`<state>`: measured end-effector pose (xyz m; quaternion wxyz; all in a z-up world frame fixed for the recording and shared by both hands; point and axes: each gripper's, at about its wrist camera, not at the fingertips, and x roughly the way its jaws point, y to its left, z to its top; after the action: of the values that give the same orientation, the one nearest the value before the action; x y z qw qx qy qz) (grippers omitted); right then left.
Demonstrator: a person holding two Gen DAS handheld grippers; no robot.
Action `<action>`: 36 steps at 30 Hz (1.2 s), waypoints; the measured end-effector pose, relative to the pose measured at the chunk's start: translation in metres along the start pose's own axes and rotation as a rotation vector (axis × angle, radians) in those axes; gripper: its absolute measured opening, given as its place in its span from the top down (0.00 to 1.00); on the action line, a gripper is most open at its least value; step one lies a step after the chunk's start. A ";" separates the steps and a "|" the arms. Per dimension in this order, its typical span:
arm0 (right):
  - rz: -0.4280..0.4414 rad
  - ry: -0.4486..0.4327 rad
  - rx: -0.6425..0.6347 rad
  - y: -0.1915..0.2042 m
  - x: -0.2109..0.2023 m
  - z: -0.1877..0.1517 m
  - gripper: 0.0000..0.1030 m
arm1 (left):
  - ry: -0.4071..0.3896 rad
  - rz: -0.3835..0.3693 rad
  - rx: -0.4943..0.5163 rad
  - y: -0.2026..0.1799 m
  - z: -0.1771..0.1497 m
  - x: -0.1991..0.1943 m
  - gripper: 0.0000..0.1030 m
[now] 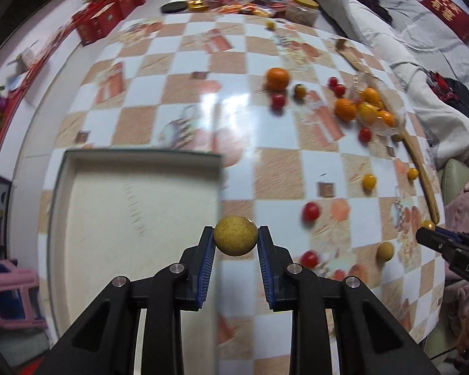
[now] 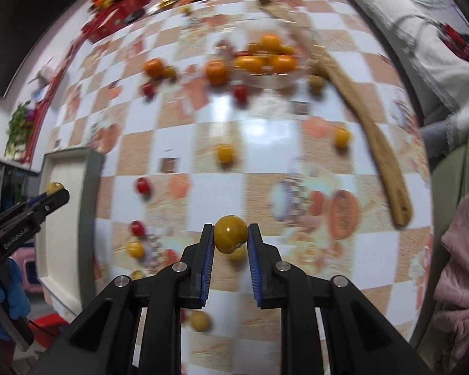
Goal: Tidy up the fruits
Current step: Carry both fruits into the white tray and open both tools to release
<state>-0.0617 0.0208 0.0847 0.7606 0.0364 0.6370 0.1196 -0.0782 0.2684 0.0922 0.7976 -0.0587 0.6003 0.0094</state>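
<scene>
- While both tools carry fruit, the white tray serves as the landmark; its visible interior is bare.
- Left gripper: jaws closed narrow on a speckled yellow-green fruit, held at the tray's right edge, just outside the right wall. Judged nearer arm for the drop.
- Right gripper: jaws closed narrow on a yellow tomato, held well to the right of the tray, above the checkered cloth.
- Coming move, as judged: each fruit travels leftward over the tray wall; the round fruits have no long axis to align.
- Loose fruits lie scattered right of the tray.
</scene>
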 end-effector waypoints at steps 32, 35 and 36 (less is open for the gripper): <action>0.055 0.212 -0.431 0.266 0.135 0.014 0.58 | 0.106 0.244 -0.162 0.144 -0.085 0.036 0.19; 0.062 0.202 -0.442 0.273 0.132 0.014 0.41 | 0.088 0.247 -0.158 0.144 -0.088 0.032 0.18; 0.059 0.197 -0.440 0.276 0.131 0.015 0.38 | 0.095 0.252 -0.155 0.145 -0.088 0.032 0.18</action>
<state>-0.0630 0.3194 0.0190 0.6806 -0.1237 0.6654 0.2806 -0.1658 0.4009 0.0252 0.7539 -0.0446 0.6374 0.1528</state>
